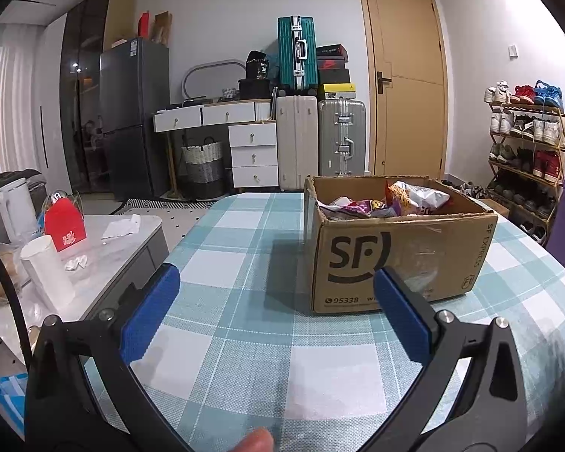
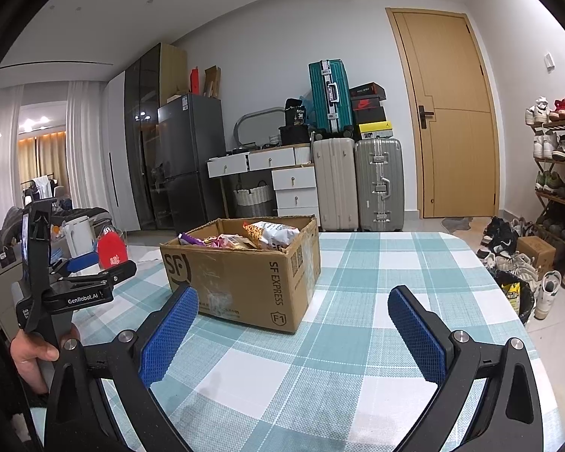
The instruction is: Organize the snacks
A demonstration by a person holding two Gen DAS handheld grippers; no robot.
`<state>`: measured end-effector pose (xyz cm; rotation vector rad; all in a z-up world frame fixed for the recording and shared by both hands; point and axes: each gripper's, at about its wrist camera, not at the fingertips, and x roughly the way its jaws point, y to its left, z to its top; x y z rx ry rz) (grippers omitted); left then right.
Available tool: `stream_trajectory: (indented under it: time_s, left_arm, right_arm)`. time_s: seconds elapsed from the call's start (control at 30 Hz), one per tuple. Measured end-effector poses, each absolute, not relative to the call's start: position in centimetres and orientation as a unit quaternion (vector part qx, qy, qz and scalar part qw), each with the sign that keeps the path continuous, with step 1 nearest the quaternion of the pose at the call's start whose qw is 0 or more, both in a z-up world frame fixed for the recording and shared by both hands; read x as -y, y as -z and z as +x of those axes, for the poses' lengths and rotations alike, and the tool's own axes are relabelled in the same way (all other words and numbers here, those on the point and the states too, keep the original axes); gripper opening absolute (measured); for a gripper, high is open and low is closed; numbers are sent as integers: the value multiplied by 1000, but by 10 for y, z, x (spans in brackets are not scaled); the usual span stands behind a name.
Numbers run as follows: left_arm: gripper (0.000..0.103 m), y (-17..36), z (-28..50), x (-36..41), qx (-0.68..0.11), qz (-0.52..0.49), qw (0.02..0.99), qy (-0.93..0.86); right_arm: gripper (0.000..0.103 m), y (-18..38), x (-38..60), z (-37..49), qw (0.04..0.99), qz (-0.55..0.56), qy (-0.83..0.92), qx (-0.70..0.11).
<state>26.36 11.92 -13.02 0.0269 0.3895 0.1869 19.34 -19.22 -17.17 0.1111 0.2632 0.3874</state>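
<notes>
Checked teal-and-white cloth covers the table [image 1: 245,339] that fills the foreground of both views. To its left stands a lower pale side table [image 1: 105,248] carrying a white cup [image 1: 47,271] and a red carton [image 1: 64,226], with a white kettle [image 1: 13,207] behind. Along the back wall run a dark fridge [image 1: 132,113], a white drawer unit [image 1: 252,150], stacked suitcases [image 1: 320,113], a tan door [image 1: 406,75] and, far right, a shoe rack [image 1: 527,143]. The cardboard box [image 1: 395,256] sits open on the cloth, snack packets [image 1: 395,199] heaped inside. The left gripper [image 1: 277,316] hovers just before the box, its blue pads spread wide with nothing between them. The right gripper [image 2: 293,335] hangs over bare cloth beside the box, likewise spread and empty.
</notes>
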Motion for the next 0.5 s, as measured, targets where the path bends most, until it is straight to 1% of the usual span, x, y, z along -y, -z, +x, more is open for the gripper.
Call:
stream_trajectory:
  time_s: [0.5]
  left_arm:
    - [103,130,260,-120,-195,16,976,-93]
  right_arm:
    - [103,174,194,193,972,53,-191,-130]
